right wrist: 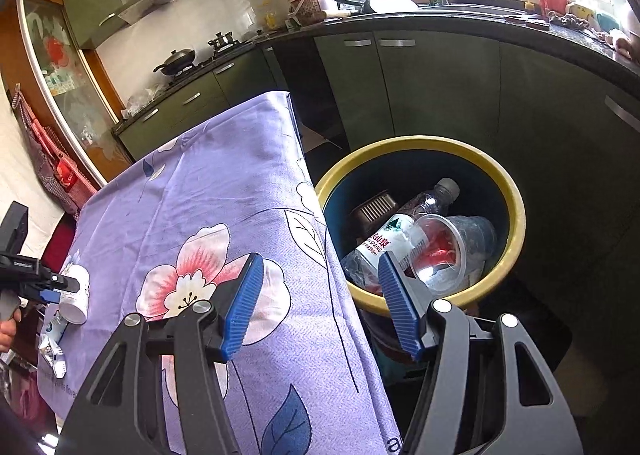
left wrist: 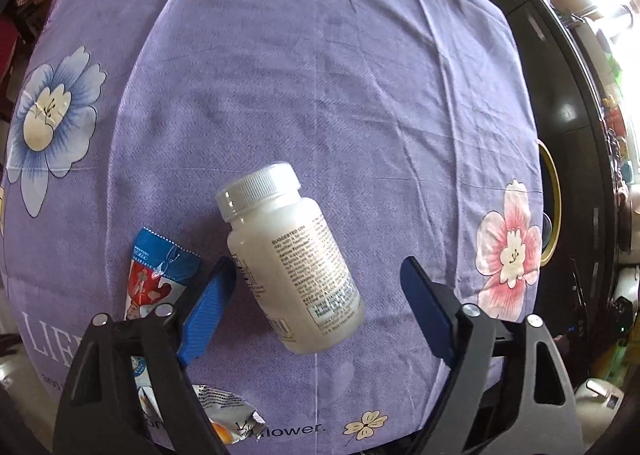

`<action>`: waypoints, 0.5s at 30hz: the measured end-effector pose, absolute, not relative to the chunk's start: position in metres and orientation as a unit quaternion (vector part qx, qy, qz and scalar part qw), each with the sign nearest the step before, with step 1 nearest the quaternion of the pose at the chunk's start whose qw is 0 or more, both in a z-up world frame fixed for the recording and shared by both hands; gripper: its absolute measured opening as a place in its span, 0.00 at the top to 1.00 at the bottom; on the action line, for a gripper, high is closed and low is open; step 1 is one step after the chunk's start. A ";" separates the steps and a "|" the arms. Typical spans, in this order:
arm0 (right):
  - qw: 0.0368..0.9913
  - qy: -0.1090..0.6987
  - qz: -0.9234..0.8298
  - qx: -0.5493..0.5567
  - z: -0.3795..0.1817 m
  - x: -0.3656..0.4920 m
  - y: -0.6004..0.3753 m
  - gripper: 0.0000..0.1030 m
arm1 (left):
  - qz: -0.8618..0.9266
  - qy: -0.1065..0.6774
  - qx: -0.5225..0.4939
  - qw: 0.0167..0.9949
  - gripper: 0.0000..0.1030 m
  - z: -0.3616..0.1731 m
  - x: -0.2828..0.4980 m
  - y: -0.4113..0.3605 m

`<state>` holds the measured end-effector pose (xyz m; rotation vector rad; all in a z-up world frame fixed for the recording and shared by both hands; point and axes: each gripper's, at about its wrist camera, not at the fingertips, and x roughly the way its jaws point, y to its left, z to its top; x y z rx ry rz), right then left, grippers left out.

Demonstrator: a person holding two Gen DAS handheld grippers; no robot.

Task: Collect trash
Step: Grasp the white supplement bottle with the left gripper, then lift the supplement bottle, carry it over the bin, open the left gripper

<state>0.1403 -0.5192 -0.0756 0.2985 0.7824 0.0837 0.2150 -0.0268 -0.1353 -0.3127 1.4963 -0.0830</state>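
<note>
A white pill bottle with a ribbed cap lies on its side on the purple flowered tablecloth. My left gripper points down over it, open, with the bottle between the blue pads; the left pad is close to its side and the right pad stands well apart. A blue-and-red snack wrapper and a crumpled silver wrapper lie beside the left finger. My right gripper is open and empty above the table's edge, next to the yellow-rimmed bin. The right wrist view also shows the bottle and the left gripper.
The bin holds plastic water bottles, a clear cup and a brown tray. Dark green kitchen cabinets and a cluttered counter stand behind it. A person's hand shows at the left edge.
</note>
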 end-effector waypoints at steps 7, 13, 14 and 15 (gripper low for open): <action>0.914 0.372 0.038 0.158 -0.074 0.136 -0.530 0.40 | -0.027 0.696 -0.107 0.710 0.51 -0.135 0.222 -0.033; 0.913 0.373 0.042 0.160 -0.076 0.137 -0.530 0.40 | -0.038 0.699 -0.053 0.712 0.53 -0.129 0.218 -0.047; 0.913 0.374 0.043 0.160 -0.076 0.137 -0.529 0.40 | -0.041 0.697 -0.044 0.714 0.54 -0.126 0.217 -0.050; 0.912 0.374 0.044 0.160 -0.076 0.137 -0.529 0.40 | -0.046 0.695 -0.035 0.717 0.54 -0.123 0.216 -0.053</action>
